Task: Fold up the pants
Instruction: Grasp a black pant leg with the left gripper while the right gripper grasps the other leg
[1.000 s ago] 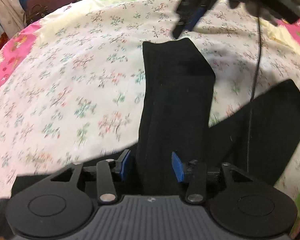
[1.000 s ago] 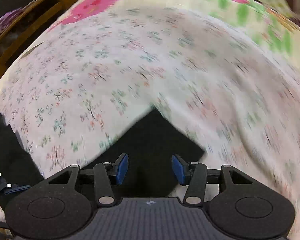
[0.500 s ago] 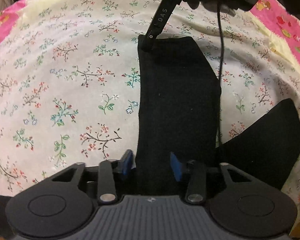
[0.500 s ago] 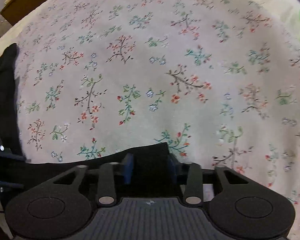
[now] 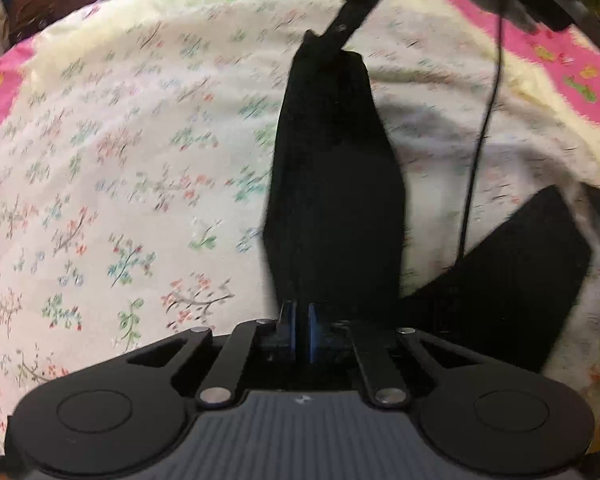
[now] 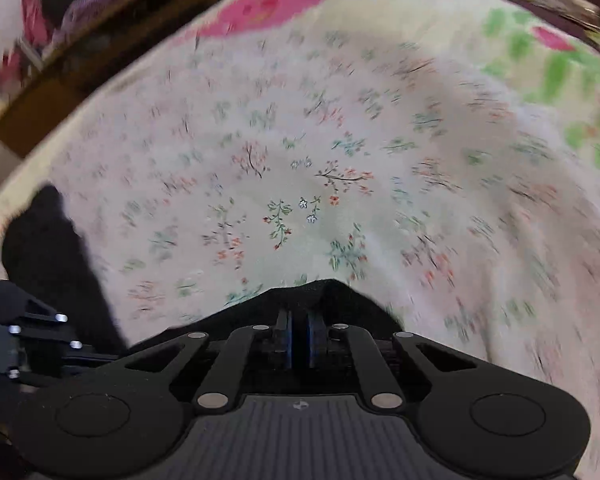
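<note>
We're seeing our left gripper showing black linkage arms, silver screws, blue pads, ribbed grey housing; our right gripper is wearing the same; a thin black cable is trailing.

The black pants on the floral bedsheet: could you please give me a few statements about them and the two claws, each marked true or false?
1. The left claw is shut on the black fabric pants. True.
2. The right claw is wide open above bare sheet. False: its blue pads are nearly together, pinching a peak of the black cloth.
3. The pants lie on a white bedsheet printed with small flowers. True.
4. Both pant legs lie stacked together. False: in the left wrist view one leg runs straight ahead and the other leg splays off to the right.
5. The sheet's border is plain blue. False: it is pink.
</note>
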Motion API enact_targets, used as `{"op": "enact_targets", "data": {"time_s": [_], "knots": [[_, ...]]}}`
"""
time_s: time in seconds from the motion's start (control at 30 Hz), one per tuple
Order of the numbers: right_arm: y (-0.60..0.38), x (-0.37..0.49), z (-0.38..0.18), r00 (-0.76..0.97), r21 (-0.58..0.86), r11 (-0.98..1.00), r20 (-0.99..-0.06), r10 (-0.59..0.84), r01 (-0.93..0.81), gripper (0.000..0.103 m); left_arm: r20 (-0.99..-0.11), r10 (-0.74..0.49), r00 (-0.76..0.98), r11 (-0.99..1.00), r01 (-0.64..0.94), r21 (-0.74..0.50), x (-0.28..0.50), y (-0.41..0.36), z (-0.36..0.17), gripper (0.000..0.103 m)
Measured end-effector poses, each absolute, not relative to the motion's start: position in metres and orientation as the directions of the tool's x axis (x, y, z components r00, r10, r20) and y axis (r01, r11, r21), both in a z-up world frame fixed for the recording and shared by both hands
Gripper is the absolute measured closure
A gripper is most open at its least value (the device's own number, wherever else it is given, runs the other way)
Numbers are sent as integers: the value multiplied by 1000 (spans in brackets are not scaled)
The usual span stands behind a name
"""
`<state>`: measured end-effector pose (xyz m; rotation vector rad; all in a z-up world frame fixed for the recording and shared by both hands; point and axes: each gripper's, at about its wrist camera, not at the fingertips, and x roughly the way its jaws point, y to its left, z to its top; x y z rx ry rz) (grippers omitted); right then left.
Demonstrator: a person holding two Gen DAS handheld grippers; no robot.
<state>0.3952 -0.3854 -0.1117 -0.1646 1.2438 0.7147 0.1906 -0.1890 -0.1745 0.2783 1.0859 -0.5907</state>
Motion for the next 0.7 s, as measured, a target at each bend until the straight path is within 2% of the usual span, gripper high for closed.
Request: {"op": "enact_targets", "data": {"time_s": [0.27, 0.43, 0.6, 0.7], "knots": [[-464, 293, -49, 244, 293, 877, -883, 401, -382, 103, -867, -378, 325, 691, 723, -30, 145, -220, -140, 85], [-496, 243, -64, 241, 312, 915, -896, 373, -254, 103, -854, -363, 373, 641, 765, 62, 126, -231, -128, 83], [-514, 207, -81, 240, 349, 924, -894, 379, -157, 103, -874, -314, 372, 520, 837, 169, 101, -253, -144, 74], [-527, 187, -88, 227, 366, 925, -897, 380, -103, 103, -872, -295, 391, 485, 848, 216, 87, -261, -151, 72]]}}
